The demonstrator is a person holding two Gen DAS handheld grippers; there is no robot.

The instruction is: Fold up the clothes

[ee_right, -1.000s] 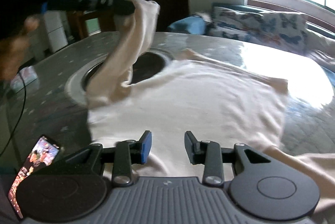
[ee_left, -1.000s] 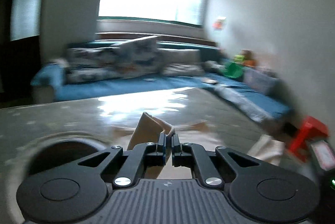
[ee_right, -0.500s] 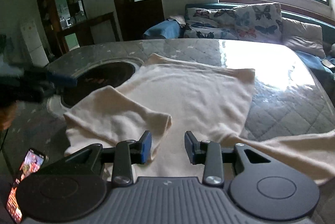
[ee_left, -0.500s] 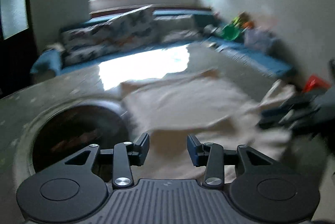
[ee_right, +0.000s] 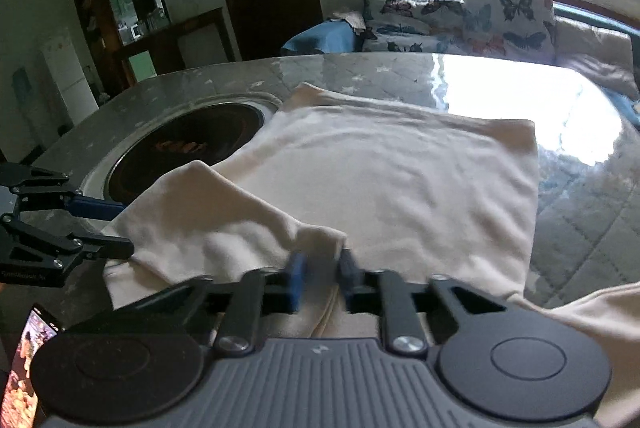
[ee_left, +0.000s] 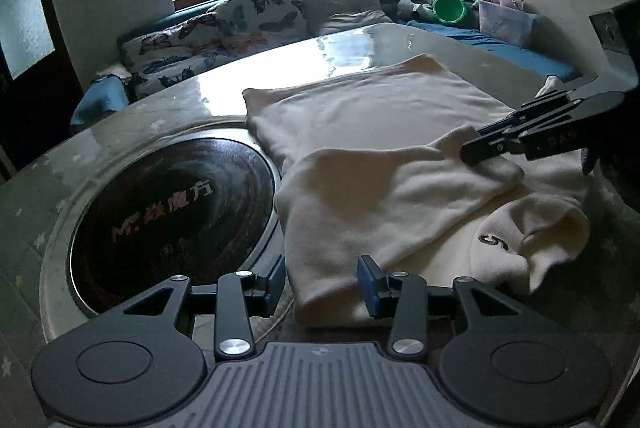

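A cream sweater (ee_left: 380, 115) (ee_right: 400, 179) lies flat on the grey table. One sleeve (ee_left: 380, 195) (ee_right: 208, 224) is folded across its body. My left gripper (ee_left: 322, 278) (ee_right: 124, 228) is open and low over the table. The sleeve's shoulder fold sits loose between its fingers. My right gripper (ee_right: 322, 278) (ee_left: 472, 151) comes in from the other side. Its jaws are closing, blurred, and pinch the sleeve's cuff end. The collar (ee_left: 520, 240) with a small dark logo bunches near me. The other sleeve (ee_right: 592, 312) trails off to the right.
A round black hob (ee_left: 172, 211) (ee_right: 188, 147) is sunk into the table (ee_right: 520, 99) beside the sweater. A lit phone (ee_right: 24, 360) lies at the near left edge. A blue sofa with butterfly cushions (ee_left: 248, 15) stands behind the table.
The left gripper let go of the raised sleeve, opened and sank to the table. The sleeve now lies folded across the sweater. The right gripper moved forward and closed on the cuff.
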